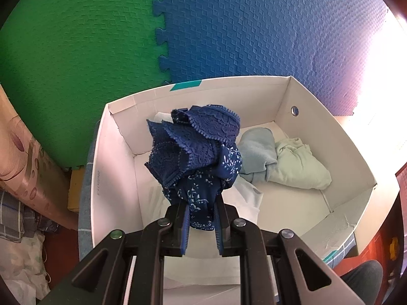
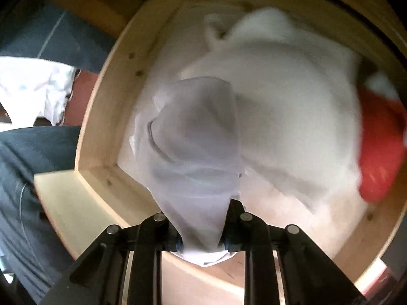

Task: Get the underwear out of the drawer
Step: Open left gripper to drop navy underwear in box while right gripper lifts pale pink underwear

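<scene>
In the left wrist view my left gripper is shut on dark blue underwear of lace and printed cloth, bunched above a white cardboard box. In the right wrist view my right gripper is shut on a pale white piece of underwear, which hangs over the wooden drawer. More white clothes and a red piece lie in the drawer, blurred.
A pale blue garment, a pale green one and a white cloth lie in the box. Green and blue foam mats cover the floor behind it. A person's dark trouser leg is left of the drawer.
</scene>
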Demonstrator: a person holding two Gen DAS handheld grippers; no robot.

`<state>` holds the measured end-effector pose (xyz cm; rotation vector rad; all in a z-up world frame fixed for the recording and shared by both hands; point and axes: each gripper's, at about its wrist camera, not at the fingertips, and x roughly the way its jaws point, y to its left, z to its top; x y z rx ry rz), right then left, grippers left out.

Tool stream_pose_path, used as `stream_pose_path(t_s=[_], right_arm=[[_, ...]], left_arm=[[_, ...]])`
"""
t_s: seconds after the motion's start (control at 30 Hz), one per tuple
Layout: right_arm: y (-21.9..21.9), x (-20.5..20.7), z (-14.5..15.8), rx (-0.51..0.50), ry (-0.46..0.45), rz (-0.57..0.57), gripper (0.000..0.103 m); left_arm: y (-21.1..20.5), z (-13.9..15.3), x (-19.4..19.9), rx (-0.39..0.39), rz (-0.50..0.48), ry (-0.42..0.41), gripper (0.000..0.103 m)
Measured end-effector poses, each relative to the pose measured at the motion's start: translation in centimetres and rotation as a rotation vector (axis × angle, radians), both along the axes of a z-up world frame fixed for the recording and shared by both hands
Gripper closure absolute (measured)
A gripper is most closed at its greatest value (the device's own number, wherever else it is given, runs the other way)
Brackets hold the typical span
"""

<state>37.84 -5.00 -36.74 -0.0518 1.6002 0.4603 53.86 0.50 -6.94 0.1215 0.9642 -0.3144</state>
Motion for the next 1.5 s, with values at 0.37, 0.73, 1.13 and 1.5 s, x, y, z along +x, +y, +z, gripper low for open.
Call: stream_pose_path(t_s=[0.37,0.73,1.13,1.5], right_arm=[[-10.8,-3.9,2.5,-0.07,-0.179,-0.122,0.083],[-8.6,-4.7,6.9,-0.041,-0.366,-0.087,0.083],[-11.5,-6.3,8.8,0.034,-0.385,-0.158,0.083],[-12.0,-6.2,8.8,0.056,-0.378,-0.155,0.083]], left_arm=[[-0.9,-0.6,-0.5,0.034,0.013,-0.01,0.087],[-1.7,-0.6,0.1,0.061,0.061,-0.013,0.087],[-1.9,-1.5,3.2,0.102,0.185,0.043,0.078],[-1.6,-1.2,2.4,0.106,0.199,-0.027,0.057]])
